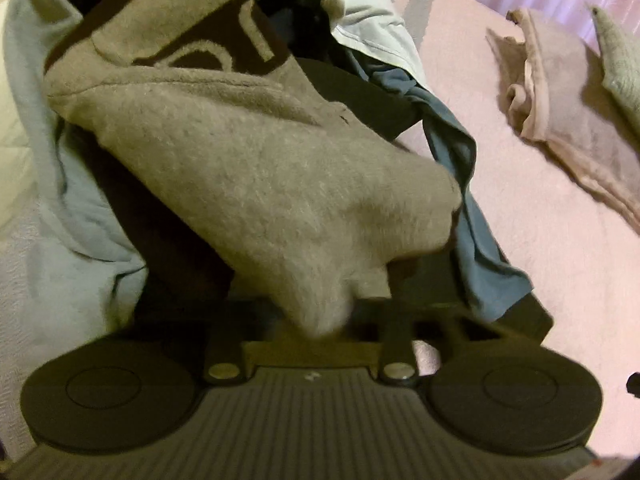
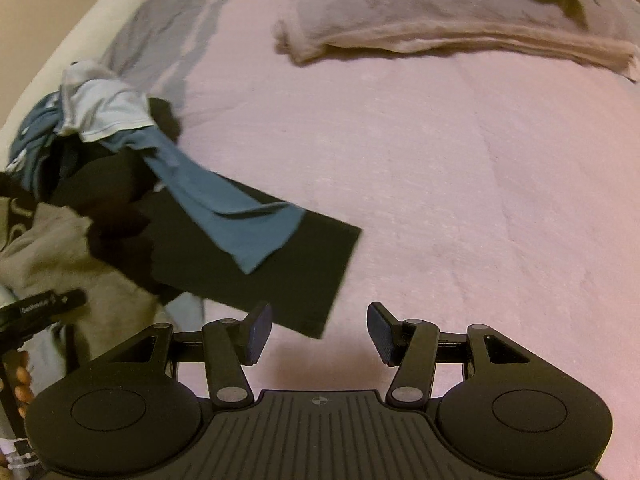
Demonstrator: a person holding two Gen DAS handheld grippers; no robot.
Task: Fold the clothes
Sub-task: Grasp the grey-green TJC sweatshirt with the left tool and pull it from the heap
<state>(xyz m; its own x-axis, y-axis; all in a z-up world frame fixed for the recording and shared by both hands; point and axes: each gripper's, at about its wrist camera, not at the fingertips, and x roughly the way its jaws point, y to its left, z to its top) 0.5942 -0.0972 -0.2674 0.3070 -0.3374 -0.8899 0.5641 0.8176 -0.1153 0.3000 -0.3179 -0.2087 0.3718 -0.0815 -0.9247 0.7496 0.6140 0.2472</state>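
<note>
In the left wrist view a grey fleece garment (image 1: 248, 168) with a dark lettered band fills the middle. My left gripper (image 1: 320, 320) is shut on a bunched lower corner of it, and the cloth hides the fingertips. Under it lies a heap with a teal garment (image 1: 476, 248), a pale blue garment (image 1: 60, 200) and a black garment (image 2: 256, 272). My right gripper (image 2: 320, 324) is open with nothing between its fingers, low over the pink bedspread (image 2: 460, 200), just right of the black garment's corner. The left gripper's body (image 2: 44, 304) and a hand (image 2: 20, 380) show at the right wrist view's left edge.
Folded beige-pink cloths (image 2: 460, 36) are stacked at the far right of the bed, with a grey-green piece (image 1: 620, 64) on top. A grey patterned strip (image 2: 160, 40) and a white pillow (image 2: 80, 28) lie at the far left. Bare bedspread stretches ahead of the right gripper.
</note>
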